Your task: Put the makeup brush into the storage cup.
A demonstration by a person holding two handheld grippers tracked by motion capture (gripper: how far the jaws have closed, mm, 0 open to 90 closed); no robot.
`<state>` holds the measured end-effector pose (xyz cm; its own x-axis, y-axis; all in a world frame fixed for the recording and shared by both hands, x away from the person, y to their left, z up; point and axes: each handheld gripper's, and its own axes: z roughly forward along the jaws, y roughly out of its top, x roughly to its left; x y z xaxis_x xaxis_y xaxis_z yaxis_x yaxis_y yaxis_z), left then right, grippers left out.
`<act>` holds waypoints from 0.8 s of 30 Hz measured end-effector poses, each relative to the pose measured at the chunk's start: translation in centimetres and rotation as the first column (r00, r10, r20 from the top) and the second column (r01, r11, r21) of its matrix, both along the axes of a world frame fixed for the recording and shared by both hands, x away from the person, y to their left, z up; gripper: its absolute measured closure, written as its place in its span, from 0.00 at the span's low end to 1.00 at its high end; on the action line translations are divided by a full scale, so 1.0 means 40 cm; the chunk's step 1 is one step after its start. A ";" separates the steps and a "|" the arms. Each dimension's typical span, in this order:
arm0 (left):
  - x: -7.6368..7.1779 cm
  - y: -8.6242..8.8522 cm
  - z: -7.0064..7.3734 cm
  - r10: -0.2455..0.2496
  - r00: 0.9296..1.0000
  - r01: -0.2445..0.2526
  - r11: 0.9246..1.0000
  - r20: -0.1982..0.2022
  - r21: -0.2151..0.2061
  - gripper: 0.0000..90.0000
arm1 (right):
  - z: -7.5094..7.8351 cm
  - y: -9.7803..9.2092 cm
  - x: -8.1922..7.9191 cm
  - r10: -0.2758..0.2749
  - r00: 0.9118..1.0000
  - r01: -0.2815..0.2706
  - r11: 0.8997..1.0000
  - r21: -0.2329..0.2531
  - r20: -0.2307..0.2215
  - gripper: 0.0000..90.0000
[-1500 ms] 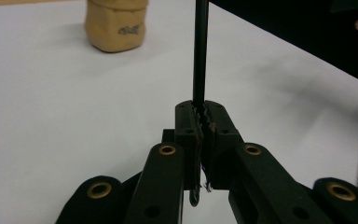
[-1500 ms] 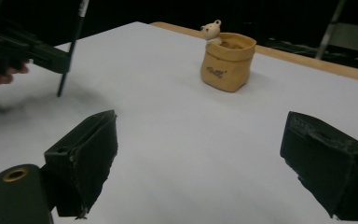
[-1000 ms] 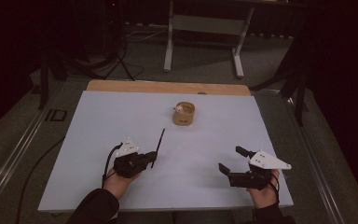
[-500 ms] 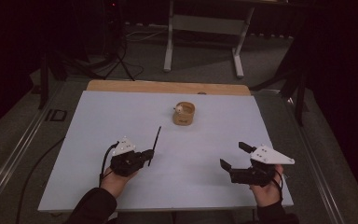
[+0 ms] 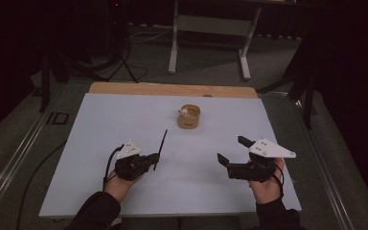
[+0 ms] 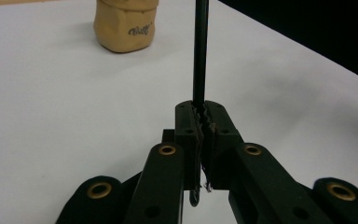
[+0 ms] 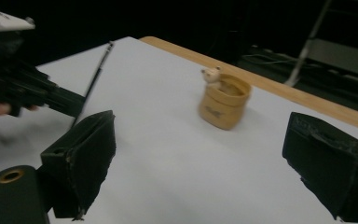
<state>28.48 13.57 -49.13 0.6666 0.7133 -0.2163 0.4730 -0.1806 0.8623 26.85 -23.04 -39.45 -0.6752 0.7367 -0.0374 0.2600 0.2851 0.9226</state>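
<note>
Since a second ago I am easing both hands back slightly; my left gripper is clamping the thin black rod, its length pointing toward the small tan pouch ahead, while my right gripper is hanging wide open, farther off.

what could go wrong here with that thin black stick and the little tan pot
1. The left hand-held gripper clamps the thin black stick near one end, so the long free part could pivot or slip in the jaws.
2. The tan pot looks small and light; a push from the stick tip might tip or slide it.
3. The right hand-held gripper is open and apart from the pot, so nothing steadies it.
</note>
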 end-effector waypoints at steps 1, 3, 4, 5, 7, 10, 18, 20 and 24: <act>0.001 0.001 -0.001 0.002 1.000 -0.002 1.000 -0.003 -0.004 0.95 | 0.002 0.009 0.003 -0.014 1.000 0.014 1.000 -0.004 0.001 0.10; 0.002 0.003 -0.002 0.009 1.000 -0.009 1.000 -0.003 0.001 0.95 | 0.007 0.027 0.007 -0.011 1.000 0.011 1.000 -0.007 -0.004 0.10; 0.003 0.003 -0.003 0.009 1.000 -0.009 1.000 -0.007 -0.004 0.95 | 0.009 0.037 0.007 -0.022 1.000 0.022 1.000 -0.010 0.000 0.10; 0.003 0.003 -0.003 0.012 1.000 -0.012 1.000 -0.006 -0.004 0.95 | 0.011 0.048 0.010 -0.024 1.000 0.024 1.000 -0.011 -0.003 0.10; 0.003 0.002 -0.003 0.011 1.000 -0.011 1.000 -0.005 -0.002 0.95 | 0.015 0.069 0.012 -0.031 1.000 0.031 1.000 -0.007 -0.006 0.10; 0.003 0.001 -0.004 0.012 1.000 -0.012 1.000 -0.005 -0.006 0.95 | 0.019 0.113 0.014 -0.029 1.000 0.029 1.000 0.007 -0.011 0.10; 0.001 -0.009 -0.008 0.014 1.000 -0.014 1.000 0.006 0.005 0.95 | 0.022 0.171 0.010 -0.031 0.999 0.030 0.999 0.021 0.013 0.11; 0.001 -0.009 -0.009 0.016 1.000 -0.016 1.000 0.008 0.000 0.95 | 0.022 0.181 0.012 -0.035 0.999 0.034 0.999 0.028 0.007 0.11; 0.001 -0.010 -0.011 0.019 1.000 -0.019 1.000 0.011 -0.002 0.95 | 0.024 0.205 0.014 -0.037 0.999 0.037 0.999 0.040 0.001 0.11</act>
